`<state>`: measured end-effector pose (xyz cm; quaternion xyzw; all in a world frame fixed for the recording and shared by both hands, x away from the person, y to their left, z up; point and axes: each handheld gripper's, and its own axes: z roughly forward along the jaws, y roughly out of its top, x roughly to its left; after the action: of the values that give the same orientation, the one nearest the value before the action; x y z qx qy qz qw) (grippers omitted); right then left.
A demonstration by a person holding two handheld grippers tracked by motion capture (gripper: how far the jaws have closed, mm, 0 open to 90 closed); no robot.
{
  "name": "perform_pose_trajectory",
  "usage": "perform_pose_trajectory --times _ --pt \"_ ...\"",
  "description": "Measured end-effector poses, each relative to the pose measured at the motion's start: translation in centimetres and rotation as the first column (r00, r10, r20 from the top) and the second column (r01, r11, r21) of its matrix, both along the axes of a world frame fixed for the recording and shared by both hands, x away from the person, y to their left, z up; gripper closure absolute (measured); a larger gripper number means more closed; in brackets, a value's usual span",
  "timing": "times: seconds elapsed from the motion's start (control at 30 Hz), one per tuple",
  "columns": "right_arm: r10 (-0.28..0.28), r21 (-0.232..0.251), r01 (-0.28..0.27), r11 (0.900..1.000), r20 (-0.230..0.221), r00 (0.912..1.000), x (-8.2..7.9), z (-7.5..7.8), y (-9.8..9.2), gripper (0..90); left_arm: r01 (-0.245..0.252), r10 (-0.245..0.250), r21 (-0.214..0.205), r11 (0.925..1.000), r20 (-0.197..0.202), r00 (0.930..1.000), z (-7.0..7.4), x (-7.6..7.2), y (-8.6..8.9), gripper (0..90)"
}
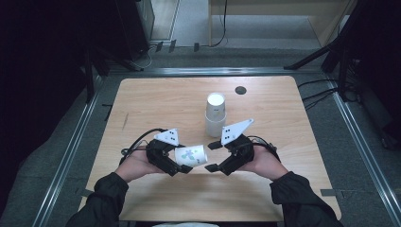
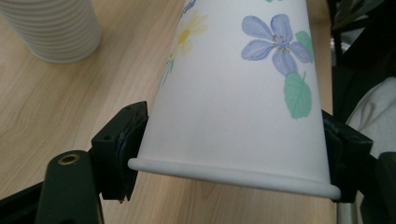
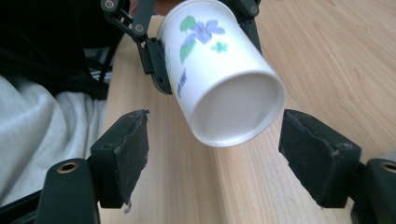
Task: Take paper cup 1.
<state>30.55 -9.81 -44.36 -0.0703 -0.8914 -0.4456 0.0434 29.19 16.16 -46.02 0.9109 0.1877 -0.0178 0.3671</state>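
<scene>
White paper cup with flower print [image 1: 191,155], lying sideways above the wooden desk [image 1: 142,104], rim end clamped in left gripper [image 1: 182,163], base pointing between the parted, empty jaws of right gripper [image 1: 213,156].

Bright tabletop — dark, murky surroundings

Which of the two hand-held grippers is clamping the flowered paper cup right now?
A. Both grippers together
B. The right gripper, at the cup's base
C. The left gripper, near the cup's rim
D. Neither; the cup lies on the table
C: in the left gripper view, the left gripper presses on both sides of the flowered paper cup near its rim, while the right gripper stands open, its pads clear of the cup's base.
</scene>
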Motion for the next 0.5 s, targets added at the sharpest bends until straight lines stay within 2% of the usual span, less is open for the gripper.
perform_pose_trajectory --times 0.17,0.27,0.3,0.33,0.37,0.4,0.5 --pt "0.006 -0.035 -0.005 0.9994 0.03 0.9995 -0.4 -0.5 0.0 25.5 0.036 -0.035 0.058 0.9977 -0.024 0.9991 -0.6 0.1 -1.0 22.3" --pt "0.01 -0.052 -0.009 0.9986 0.03 0.9995 -0.6 -0.8 0.2 25.5 0.064 -0.059 0.068 0.9956 -0.062 0.9963 -0.6 0.0 -1.6 22.2" --pt "0.01 -0.052 -0.009 0.9986 0.03 0.9995 -0.6 -0.8 0.2 25.5 0.064 -0.059 0.068 0.9956 -0.062 0.9963 -0.6 0.0 -1.6 22.2" --pt "0.019 -0.066 -0.018 0.9977 0.026 0.9995 -0.7 -1.0 0.3 25.6 0.069 -0.065 0.076 0.9947 -0.065 0.9958 -0.6 -0.1 -1.7 22.2" --pt "0.024 -0.074 -0.022 0.997 0.023 0.9994 -0.8 -1.1 0.4 25.6 0.079 -0.072 0.103 0.9915 -0.07 0.9949 -0.7 -0.2 -2.1 22.2" --pt "0.024 -0.074 -0.022 0.997 0.023 0.9994 -0.8 -1.1 0.4 25.6 0.079 -0.072 0.103 0.9915 -0.07 0.9949 -0.7 -0.2 -2.1 22.2" --pt "0.043 -0.108 -0.041 0.9933 0.025 0.9987 -1.1 -1.6 0.9 26.1 0.087 -0.076 0.142 0.986 -0.08 0.9939 -1.1 -0.4 -2.7 22.1"
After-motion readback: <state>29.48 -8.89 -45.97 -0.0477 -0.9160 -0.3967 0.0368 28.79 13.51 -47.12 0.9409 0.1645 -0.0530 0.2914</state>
